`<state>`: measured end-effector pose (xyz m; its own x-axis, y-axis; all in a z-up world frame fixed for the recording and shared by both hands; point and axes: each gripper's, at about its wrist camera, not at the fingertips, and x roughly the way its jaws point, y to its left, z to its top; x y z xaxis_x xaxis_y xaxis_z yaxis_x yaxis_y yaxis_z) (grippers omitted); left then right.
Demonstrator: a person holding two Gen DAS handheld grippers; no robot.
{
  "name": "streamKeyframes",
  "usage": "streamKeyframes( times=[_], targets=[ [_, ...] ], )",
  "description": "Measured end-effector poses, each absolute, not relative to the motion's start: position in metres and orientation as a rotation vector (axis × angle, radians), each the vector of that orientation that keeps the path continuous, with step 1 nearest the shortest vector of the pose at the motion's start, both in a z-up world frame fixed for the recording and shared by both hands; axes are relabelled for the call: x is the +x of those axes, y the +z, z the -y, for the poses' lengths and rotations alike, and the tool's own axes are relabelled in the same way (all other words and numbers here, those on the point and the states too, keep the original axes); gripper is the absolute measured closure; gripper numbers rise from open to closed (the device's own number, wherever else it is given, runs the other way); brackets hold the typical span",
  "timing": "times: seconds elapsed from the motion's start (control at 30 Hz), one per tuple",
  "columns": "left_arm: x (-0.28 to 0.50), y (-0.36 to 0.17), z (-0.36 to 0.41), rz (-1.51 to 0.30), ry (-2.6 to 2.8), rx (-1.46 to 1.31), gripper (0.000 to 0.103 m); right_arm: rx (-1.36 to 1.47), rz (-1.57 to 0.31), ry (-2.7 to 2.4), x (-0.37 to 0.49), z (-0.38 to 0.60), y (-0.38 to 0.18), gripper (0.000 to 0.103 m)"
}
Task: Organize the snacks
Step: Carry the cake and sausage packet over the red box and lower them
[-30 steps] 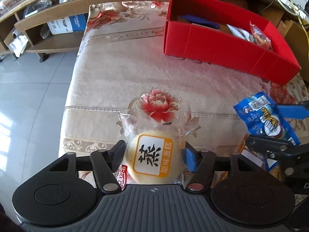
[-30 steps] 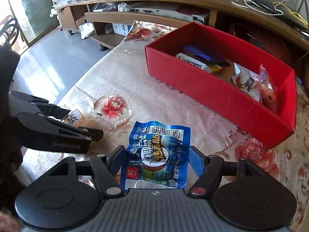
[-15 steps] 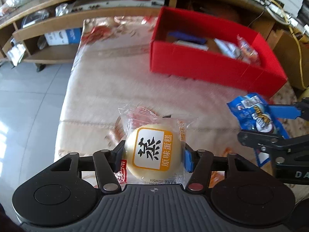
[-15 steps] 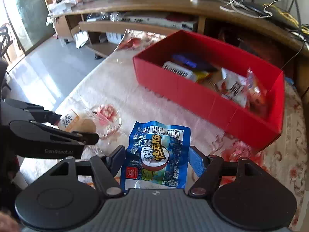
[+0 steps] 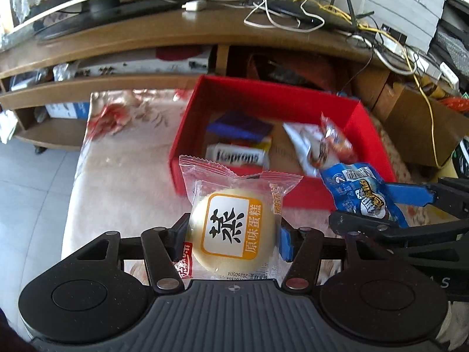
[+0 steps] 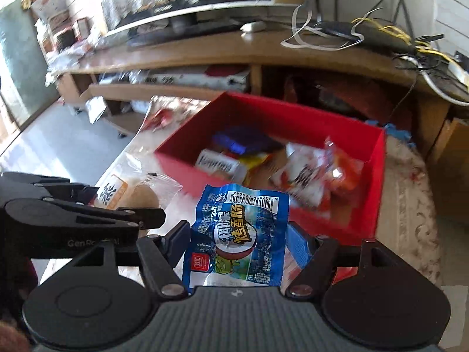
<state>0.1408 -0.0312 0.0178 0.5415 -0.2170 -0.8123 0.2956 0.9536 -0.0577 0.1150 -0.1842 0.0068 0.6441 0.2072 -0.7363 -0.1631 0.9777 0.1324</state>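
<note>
Left wrist view: both grippers carry snacks, red cardboard box (image 5: pixel 293 196) mid-frame ahead.
Left gripper (image 5: pixel 233 239), lower centre, pinches a round pale steamed cake in a clear crinkly wrapper (image 5: pixel 231 228) across its middle. It looks soft and crushable, the film slippery, so a light grip at the widest part suits. Right gripper (image 6: pixel 239 248) clamps a blue plastic sausage pouch (image 6: pixel 240 234), light and floppy.

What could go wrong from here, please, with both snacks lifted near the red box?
1. The left gripper and right gripper ride close together, so they might collide over the red box.
2. The steamed cake is round in a slick wrapper and could slip out.
3. The blue sausage packet may land on snacks already crowding the box's right side.
</note>
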Motion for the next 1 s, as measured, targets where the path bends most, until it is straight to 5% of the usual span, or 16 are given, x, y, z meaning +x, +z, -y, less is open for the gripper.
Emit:
streamKeyframes(
  times=[1.0],
  targets=[
    [0.234, 0.012, 0.086, -0.912, -0.263, 0.081, 0.04, 0.119, -0.784, 0.062, 0.209, 0.238, 0.009, 0.041]
  ],
)
